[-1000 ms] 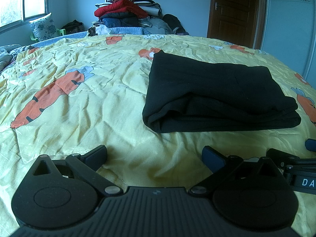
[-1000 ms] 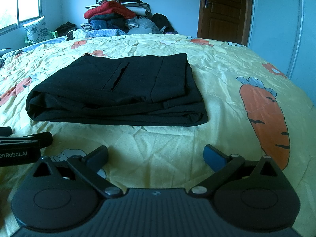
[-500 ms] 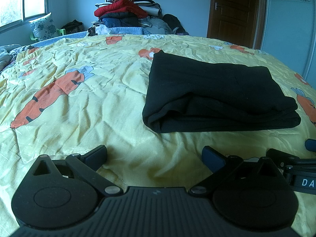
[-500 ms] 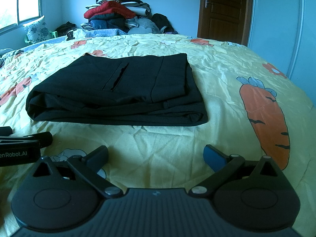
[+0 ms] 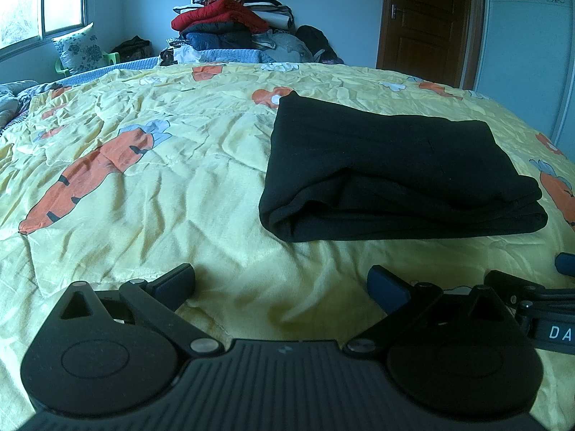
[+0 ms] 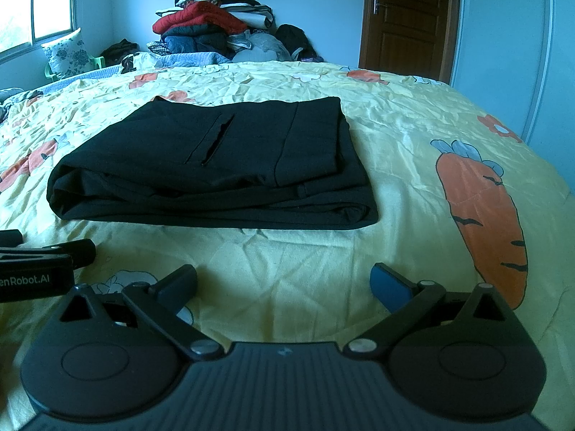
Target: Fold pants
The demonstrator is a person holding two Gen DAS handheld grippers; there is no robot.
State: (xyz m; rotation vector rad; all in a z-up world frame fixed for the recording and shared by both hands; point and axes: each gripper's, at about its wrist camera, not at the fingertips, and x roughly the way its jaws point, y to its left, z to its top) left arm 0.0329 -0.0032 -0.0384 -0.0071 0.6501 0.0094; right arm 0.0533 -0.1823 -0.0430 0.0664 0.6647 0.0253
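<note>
Black pants (image 5: 388, 172) lie folded into a flat rectangle on the yellow carrot-print bedspread (image 5: 161, 186); they also show in the right wrist view (image 6: 222, 165), pocket slit facing up. My left gripper (image 5: 282, 282) is open and empty, low over the bedspread, short of the pants' near left corner. My right gripper (image 6: 284, 282) is open and empty, just in front of the pants' near edge. Each gripper shows at the edge of the other's view: the right one in the left wrist view (image 5: 532, 287), the left one in the right wrist view (image 6: 54, 255).
A pile of clothes and bedding (image 5: 230, 32) is stacked at the far side of the bed. A brown door (image 5: 427, 18) stands at the back right, a window (image 5: 39, 0) and a pillow (image 5: 77, 52) at the back left.
</note>
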